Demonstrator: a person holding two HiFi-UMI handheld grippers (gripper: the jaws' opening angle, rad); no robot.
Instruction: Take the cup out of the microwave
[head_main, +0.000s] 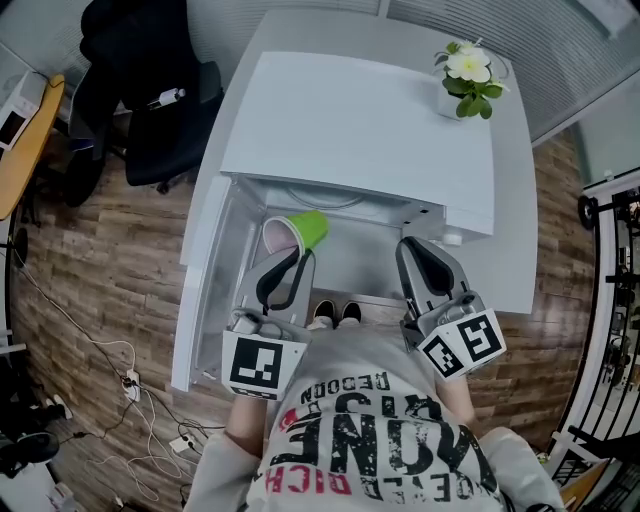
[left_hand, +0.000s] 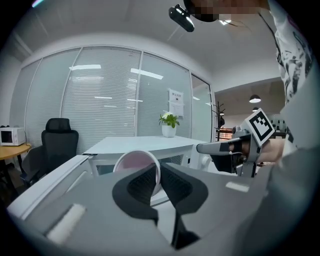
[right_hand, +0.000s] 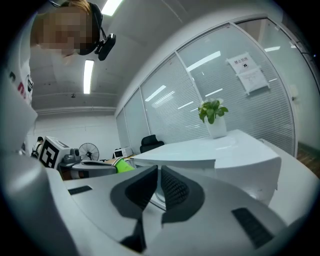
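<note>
Two grippers sit side by side in front of the open microwave (head_main: 360, 130), and only the left gripper (head_main: 298, 258) has anything in it: its jaws pinch the rim wall of the green cup (head_main: 300, 232), one pad inside the pink mouth and one outside. The cup hangs tilted at the mouth of the opening, just under the front edge of the top, with the open door (head_main: 205, 280) to its left. Its long axis runs away from the person, green base toward the back of the cavity and the mouth facing back at the left gripper, so the way out looks like a straight pull toward the body. The right gripper (head_main: 415, 250) is pressed together on nothing, well to the right of the cup and level with the left one
</note>
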